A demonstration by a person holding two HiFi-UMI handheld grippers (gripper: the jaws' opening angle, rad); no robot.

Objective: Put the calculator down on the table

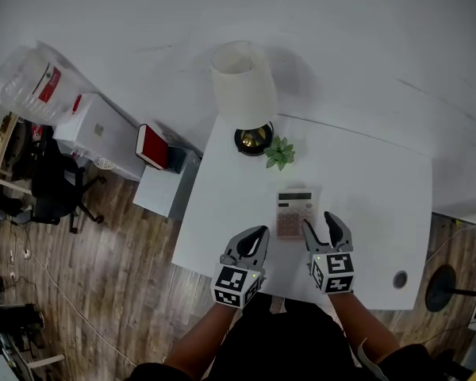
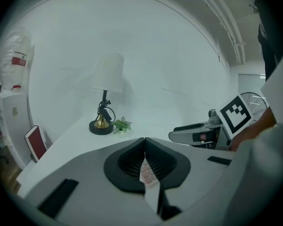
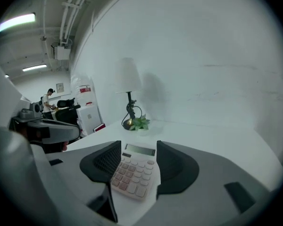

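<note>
White calculator (image 3: 132,173) within right tool (image 3: 138,146) (parted)

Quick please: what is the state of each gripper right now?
Left gripper: shut, jaw tips together.
Right gripper: open; the calculator lies between its jaws, not clamped.

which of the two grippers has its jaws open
The right gripper: its jaws stand apart with the beige pink-keyed calculator showing between them, while the left gripper has its tips together.
</note>
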